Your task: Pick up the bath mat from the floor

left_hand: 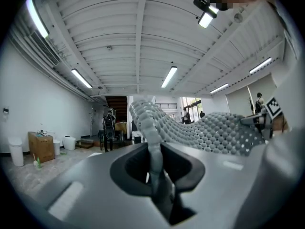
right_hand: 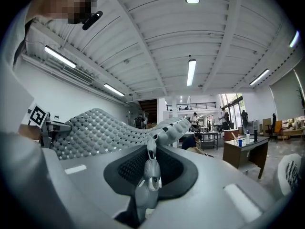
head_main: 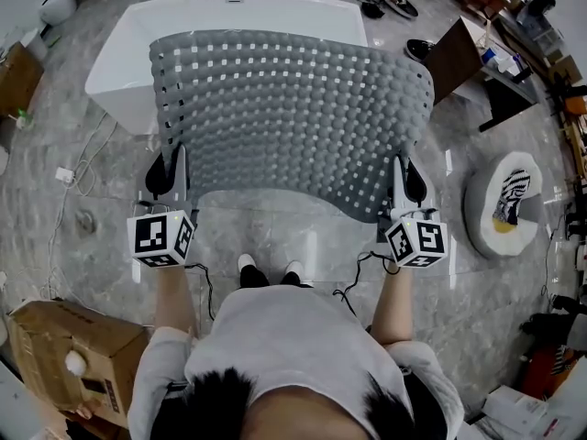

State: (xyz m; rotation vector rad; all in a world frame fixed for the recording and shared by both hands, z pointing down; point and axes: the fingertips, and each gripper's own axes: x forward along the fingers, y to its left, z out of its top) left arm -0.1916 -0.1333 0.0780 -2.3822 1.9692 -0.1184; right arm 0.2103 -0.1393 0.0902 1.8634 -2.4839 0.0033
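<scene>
The grey bath mat (head_main: 293, 117), studded with bumps and square holes, hangs stretched out flat between my two grippers, off the marble floor. My left gripper (head_main: 171, 174) is shut on its near left corner, my right gripper (head_main: 408, 183) on its near right corner. In the left gripper view the mat's edge (left_hand: 151, 128) runs pinched between the jaws of the left gripper (left_hand: 153, 161), and the sheet spreads to the right. The right gripper view shows the mat (right_hand: 95, 128) spreading left from the closed jaws of the right gripper (right_hand: 150, 168).
A white bathtub (head_main: 128, 39) stands behind the mat. A cardboard box (head_main: 64, 346) sits at the lower left, and a round white cushion (head_main: 504, 204) lies at the right. A brown desk (head_main: 459, 53) is at the upper right. Cables lie on the floor (head_main: 83, 168).
</scene>
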